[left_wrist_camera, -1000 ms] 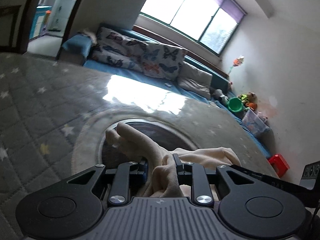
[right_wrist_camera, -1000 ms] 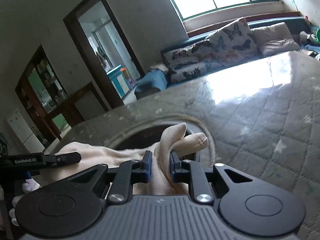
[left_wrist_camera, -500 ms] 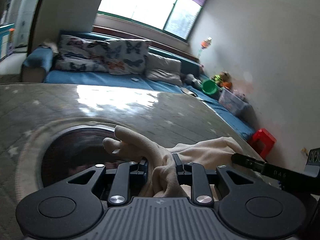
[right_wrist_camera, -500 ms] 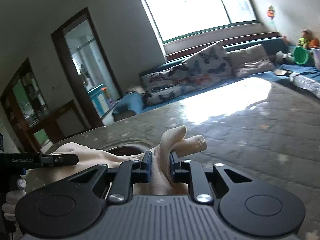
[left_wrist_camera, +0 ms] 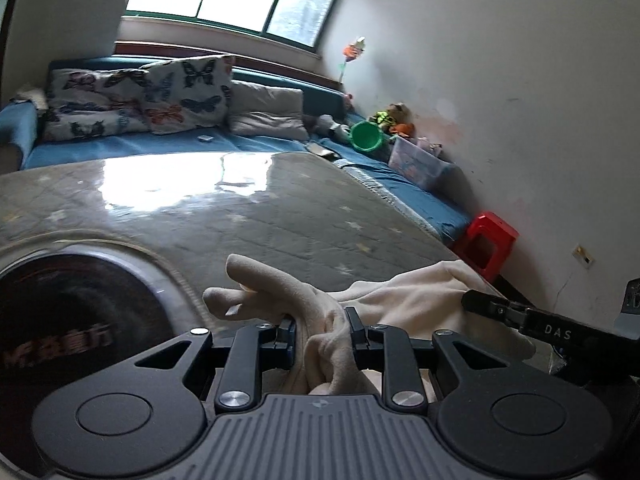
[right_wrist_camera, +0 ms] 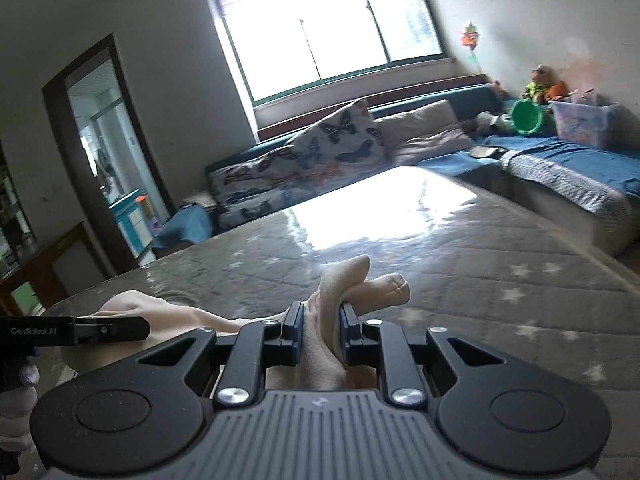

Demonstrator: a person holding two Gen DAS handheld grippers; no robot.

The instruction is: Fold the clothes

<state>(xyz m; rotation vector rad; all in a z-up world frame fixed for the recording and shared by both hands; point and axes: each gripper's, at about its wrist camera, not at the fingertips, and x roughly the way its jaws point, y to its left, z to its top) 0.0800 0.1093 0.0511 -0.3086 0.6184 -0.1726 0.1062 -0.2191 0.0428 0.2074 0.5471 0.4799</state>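
Left gripper [left_wrist_camera: 322, 330], seen from its own wrist camera, has its jaws closed on a bunched fold of the cream garment [left_wrist_camera: 404, 300], which is held above the grey star-quilted mattress [left_wrist_camera: 280, 216]. Cloth stretches rightward to where the other tool's finger meets it.

Right gripper [right_wrist_camera: 320, 330], in its own view, likewise pinches a gathered corner, the fabric trailing left. I'd judge a fold is mid-carry: both held edges are up together. Next comes laying them down evenly, keeping the span taut and the corners matched.
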